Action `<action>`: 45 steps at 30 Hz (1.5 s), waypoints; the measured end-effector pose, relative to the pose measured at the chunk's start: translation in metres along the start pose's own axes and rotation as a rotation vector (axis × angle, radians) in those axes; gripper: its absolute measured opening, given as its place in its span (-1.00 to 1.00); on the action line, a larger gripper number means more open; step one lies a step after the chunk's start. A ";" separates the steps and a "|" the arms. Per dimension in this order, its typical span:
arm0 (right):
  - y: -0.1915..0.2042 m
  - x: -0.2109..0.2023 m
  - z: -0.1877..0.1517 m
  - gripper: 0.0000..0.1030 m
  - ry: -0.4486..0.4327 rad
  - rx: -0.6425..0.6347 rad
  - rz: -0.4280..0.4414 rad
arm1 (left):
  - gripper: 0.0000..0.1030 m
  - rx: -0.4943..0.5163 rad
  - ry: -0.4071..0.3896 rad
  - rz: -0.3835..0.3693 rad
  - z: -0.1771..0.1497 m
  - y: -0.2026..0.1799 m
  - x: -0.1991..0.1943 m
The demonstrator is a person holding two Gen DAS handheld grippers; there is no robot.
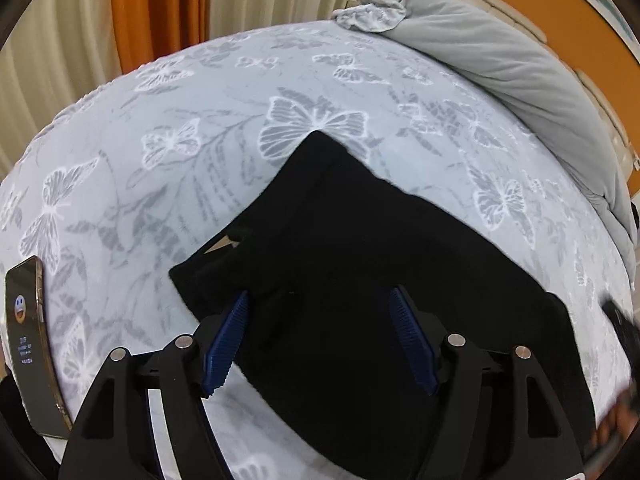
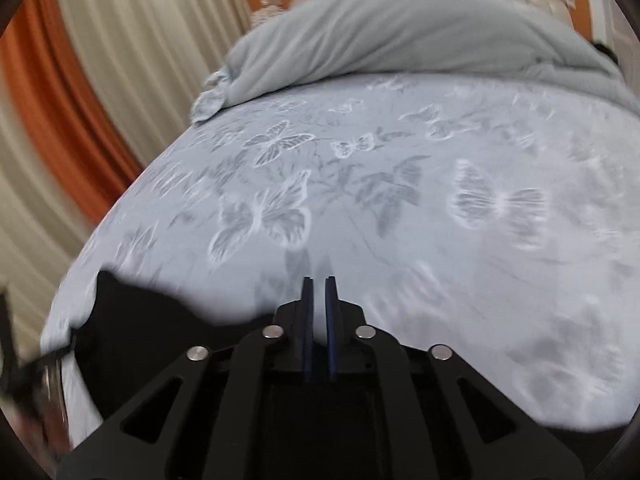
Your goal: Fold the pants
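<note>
Black pants point(image 1: 360, 272) lie folded on a pale blue bedsheet with butterfly print point(image 1: 180, 128). My left gripper point(image 1: 320, 300) is open, its blue pads point(image 1: 228, 340) spread wide just above the near part of the pants, holding nothing. In the right wrist view the pants point(image 2: 140, 320) show at the lower left, blurred. My right gripper point(image 2: 319, 284) has its blue pads nearly together with a thin gap and nothing between them, above the bare sheet point(image 2: 400, 220) to the right of the pants.
A phone point(image 1: 28, 340) lies on the sheet at the far left. A grey rolled duvet point(image 1: 500, 64) lies along the headboard end, also in the right wrist view point(image 2: 400, 32). Orange and cream curtains point(image 1: 140, 8) hang beyond the bed's far edge.
</note>
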State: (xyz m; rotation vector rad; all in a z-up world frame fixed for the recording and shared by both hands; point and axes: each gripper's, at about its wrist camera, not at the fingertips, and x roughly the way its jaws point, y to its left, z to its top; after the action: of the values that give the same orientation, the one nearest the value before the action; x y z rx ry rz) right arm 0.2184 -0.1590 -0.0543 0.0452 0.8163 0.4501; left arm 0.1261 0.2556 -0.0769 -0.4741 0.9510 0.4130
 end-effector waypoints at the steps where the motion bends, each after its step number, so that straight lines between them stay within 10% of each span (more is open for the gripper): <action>1: -0.009 -0.020 -0.012 -0.86 -0.006 -0.011 -0.036 | 0.41 0.005 -0.007 -0.005 -0.001 -0.004 -0.002; 5: -0.114 -0.110 -0.070 0.15 -0.072 0.127 -0.283 | 0.41 0.026 -0.033 0.001 -0.006 -0.018 -0.010; 8: -0.215 -0.169 -0.109 0.15 -0.062 0.260 -0.569 | 0.42 0.032 -0.067 -0.022 -0.011 -0.028 -0.023; 12: -0.316 -0.228 -0.165 0.16 -0.049 0.471 -0.714 | 0.44 0.050 -0.069 -0.065 -0.022 -0.043 -0.033; 17: -0.370 -0.234 -0.217 0.09 -0.007 0.547 -0.618 | 0.44 0.095 -0.041 -0.081 -0.039 -0.073 -0.027; 20: -0.374 -0.228 -0.217 -0.95 -0.018 0.549 -0.535 | 0.44 0.152 -0.067 -0.071 -0.050 -0.094 -0.026; 24: -0.348 -0.272 -0.176 -0.96 -0.238 0.473 -0.494 | 0.44 0.231 -0.091 -0.047 -0.057 -0.109 -0.023; 27: -0.347 -0.270 -0.160 -0.95 -0.261 0.422 -0.548 | 0.44 0.237 -0.090 -0.050 -0.056 -0.111 -0.017; 32: -0.399 -0.200 -0.209 -0.94 -0.002 0.572 -0.675 | 0.44 0.269 -0.079 -0.050 -0.059 -0.115 -0.010; 38: -0.366 -0.239 -0.191 -0.77 -0.163 0.548 -0.581 | 0.44 0.267 -0.057 -0.086 -0.061 -0.119 -0.010; 41: -0.359 -0.226 -0.185 0.54 -0.185 0.531 -0.599 | 0.44 0.267 -0.065 -0.096 -0.064 -0.120 -0.015; 45: -0.371 -0.184 -0.178 0.13 -0.029 0.531 -0.679 | 0.47 0.276 -0.052 -0.122 -0.071 -0.119 -0.019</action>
State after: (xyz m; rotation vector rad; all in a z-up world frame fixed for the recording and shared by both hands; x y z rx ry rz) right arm 0.1193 -0.5931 -0.1271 0.2564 0.8497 -0.4126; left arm 0.1323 0.1160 -0.0717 -0.2675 0.9073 0.1787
